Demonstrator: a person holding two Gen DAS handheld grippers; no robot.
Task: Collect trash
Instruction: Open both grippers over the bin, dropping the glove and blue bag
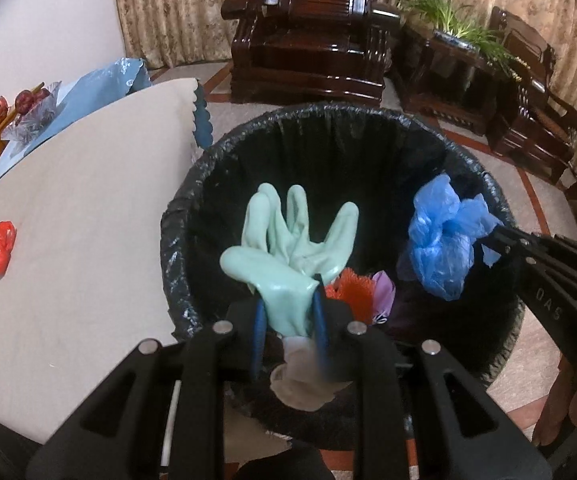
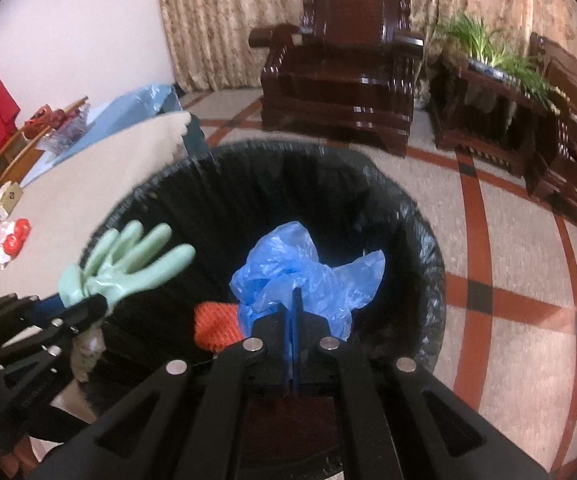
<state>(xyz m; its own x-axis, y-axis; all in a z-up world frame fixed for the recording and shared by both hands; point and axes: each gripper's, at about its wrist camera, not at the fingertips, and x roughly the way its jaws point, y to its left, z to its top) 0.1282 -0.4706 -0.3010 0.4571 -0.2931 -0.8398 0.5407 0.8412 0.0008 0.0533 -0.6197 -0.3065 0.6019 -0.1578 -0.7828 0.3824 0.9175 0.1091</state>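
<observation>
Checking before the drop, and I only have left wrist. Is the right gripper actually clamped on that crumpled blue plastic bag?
Observer: Yes. Seen from the right wrist, the right gripper has its jaws shut tight on the crumpled blue plastic bag.
Operator: Bag clear of the rim?
Observer: It hangs within the opening of the black-lined round bin, next to an orange mesh scrap lying inside.
Operator: My glove, from outside?
Observer: The left gripper pinches the pale green rubber glove at the wrist. Its fingers point over the bin and its cuff dangles near the left rim.
</observation>
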